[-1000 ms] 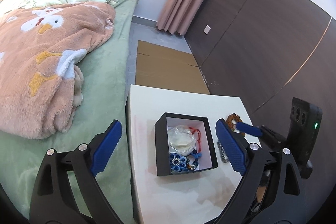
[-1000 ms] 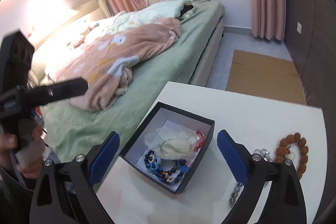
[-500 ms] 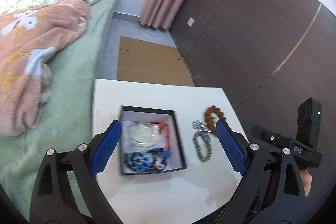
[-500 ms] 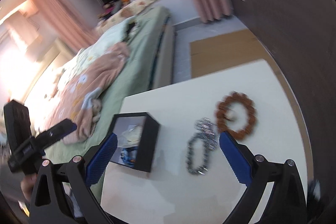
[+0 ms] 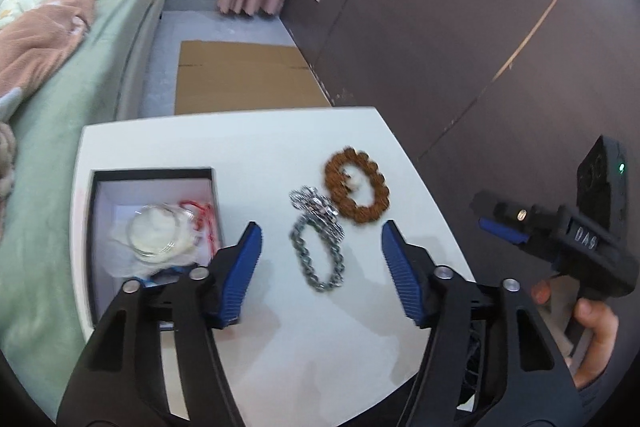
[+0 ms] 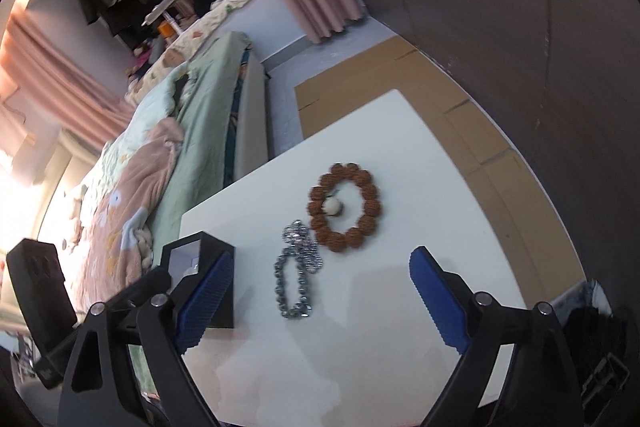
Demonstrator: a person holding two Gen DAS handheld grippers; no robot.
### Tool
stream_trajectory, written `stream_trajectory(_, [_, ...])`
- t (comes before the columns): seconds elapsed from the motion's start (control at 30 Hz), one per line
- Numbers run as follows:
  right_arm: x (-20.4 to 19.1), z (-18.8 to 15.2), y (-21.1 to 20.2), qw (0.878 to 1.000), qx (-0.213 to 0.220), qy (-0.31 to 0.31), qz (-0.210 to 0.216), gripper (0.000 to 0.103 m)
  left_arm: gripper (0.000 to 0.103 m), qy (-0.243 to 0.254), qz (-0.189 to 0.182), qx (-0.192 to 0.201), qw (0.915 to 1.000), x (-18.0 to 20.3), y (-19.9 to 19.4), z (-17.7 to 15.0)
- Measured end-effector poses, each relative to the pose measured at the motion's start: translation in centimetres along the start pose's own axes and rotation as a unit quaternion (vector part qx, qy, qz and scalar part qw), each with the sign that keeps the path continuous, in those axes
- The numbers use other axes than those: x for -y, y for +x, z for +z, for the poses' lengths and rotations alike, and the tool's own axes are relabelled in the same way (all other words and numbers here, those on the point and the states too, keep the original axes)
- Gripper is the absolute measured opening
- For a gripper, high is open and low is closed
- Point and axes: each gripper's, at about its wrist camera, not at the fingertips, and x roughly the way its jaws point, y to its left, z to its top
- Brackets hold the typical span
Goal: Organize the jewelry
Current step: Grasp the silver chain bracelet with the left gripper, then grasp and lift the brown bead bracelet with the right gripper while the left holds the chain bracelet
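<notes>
two grippers above loose bracelets on the white bench

left wrist view: left gripper poised over the bench, blue fingers closing, partly spread, nothing pressed between them. silver chain bracelet seen in the gap between the fingers, lying flat on the bench near its middle. brown bead bracelet just beyond, touching or overlapping the chain's far end, toward the bench's far right edge. black box open at the left edge of the bench, holding a clear round case, a red cord and blue beads partly hidden behind the left finger. right gripper at the right of this view, off the bench's right edge, held by a hand.

right wrist view: right gripper with fingers set wide and closing, gripping nothing; chain bracelet and bead bracelet visible in the gap, on the bench surface. small pale bead inside the brown ring. box corner just behind the left-side finger. green bed with pink blanket along the bench's left edge; flattened cardboard on the floor past the far edge.
</notes>
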Motion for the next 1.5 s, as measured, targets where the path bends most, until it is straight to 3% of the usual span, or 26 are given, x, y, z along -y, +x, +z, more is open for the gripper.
stream_trajectory(0.17, [2.2,0.4,-0.4,0.999,0.005,0.029,-0.016,0.084,0.046,0.015,0.010,-0.032,0.9993,1.7,3.2,-1.1])
stream_trajectory(0.5, [4.1,1.5,-0.4,0.998,0.010,0.057,-0.016,0.084,0.043,0.055,0.042,-0.081,0.9943,4.1,8.4,-2.6])
stream_trajectory(0.57, [4.2,1.8,-0.5,0.998,0.012,0.059,-0.016,0.084,0.037,0.056,0.059,-0.091,0.9925,4.0,9.4,-2.8])
stream_trajectory(0.7, [4.2,2.0,0.2,0.998,0.006,0.050,-0.034,0.084,0.033,0.061,0.082,-0.105,0.9892,3.9,10.7,-3.1])
stream_trajectory(0.77, [4.3,2.0,0.8,0.998,-0.003,0.048,-0.041,0.084,0.028,0.075,0.097,-0.102,0.9872,4.4,10.7,-3.2])
stream_trajectory(0.83, [4.4,2.1,1.2,0.998,-0.006,0.046,-0.050,0.084,0.010,0.073,0.108,-0.102,0.9863,4.1,10.6,-3.1])
stream_trajectory(1.23, [2.8,1.8,4.8,0.996,-0.049,0.021,-0.069,0.065,0.010,0.030,0.068,-0.048,0.9961,2.0,6.4,-0.6])
stream_trajectory(1.5, [1.6,1.6,7.2,0.994,-0.067,0.008,-0.083,0.060,0.010,0.023,0.052,-0.027,0.9980,1.1,5.2,1.0])
